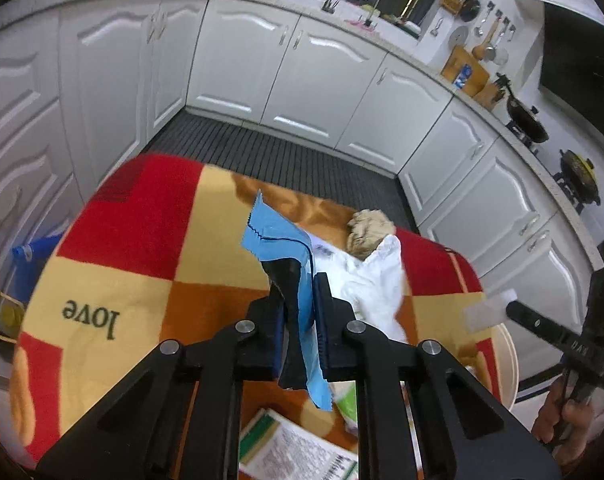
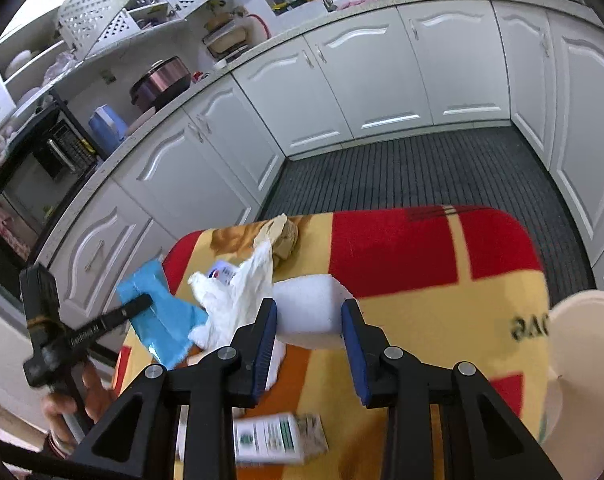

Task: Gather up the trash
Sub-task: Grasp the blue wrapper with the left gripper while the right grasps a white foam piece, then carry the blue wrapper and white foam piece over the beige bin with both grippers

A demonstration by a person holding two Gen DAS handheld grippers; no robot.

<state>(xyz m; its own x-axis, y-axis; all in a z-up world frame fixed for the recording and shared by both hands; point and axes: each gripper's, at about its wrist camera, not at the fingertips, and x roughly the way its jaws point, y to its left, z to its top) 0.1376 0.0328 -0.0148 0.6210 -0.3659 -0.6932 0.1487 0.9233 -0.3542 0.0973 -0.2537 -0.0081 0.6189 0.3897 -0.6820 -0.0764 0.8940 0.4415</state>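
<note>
My left claw [image 1: 298, 312] was clenched on the crinkly blue-and-black foil wrapper [image 1: 280, 240], held above the red-and-yellow checked blanket [image 1: 142, 280]. My right claw [image 2: 308, 320] gripped a white foam block [image 2: 308, 308]. I judged both should travel toward the round cream bin [image 2: 582, 344] at three o'clock, releasing only once over its rim.

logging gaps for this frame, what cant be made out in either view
- Print on the box: blurred in both views, and cut by the left view's bottom edge.
- White bin: cut by the right view's edge, inside unseen.
- White foam piece: its near end hidden behind the right hand-held gripper, so contact is unclear.
- Blue wrapper: lower part hidden by the left hand-held gripper.
</note>
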